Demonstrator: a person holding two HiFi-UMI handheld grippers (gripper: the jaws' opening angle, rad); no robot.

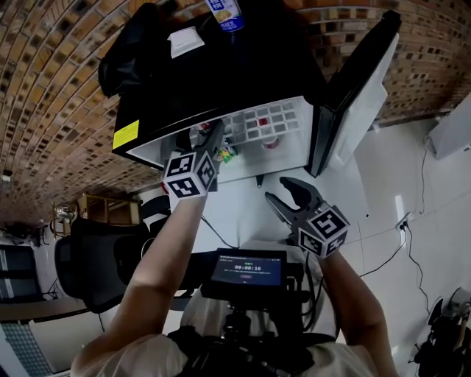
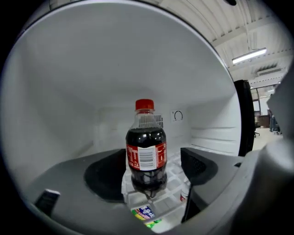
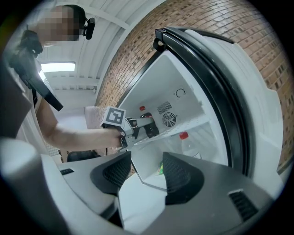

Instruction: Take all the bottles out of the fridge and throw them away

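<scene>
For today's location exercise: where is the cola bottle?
In the left gripper view, the cola bottle stands upright on the fridge shelf, directly ahead of the open left tongs.

I see the small black fridge with a white inside (image 1: 243,74) standing open, its door (image 1: 360,110) swung out to the right. My left tongs (image 1: 214,140) reach in beside the white grid shelf (image 1: 265,121) — their jaws I can't read from here. My right tongs (image 1: 280,190) hang outside over the white floor (image 1: 375,184), jaws apart, nothing between. A plastic bottle with a blue-and-white label (image 1: 225,13) stands on the fridge's top.
</scene>
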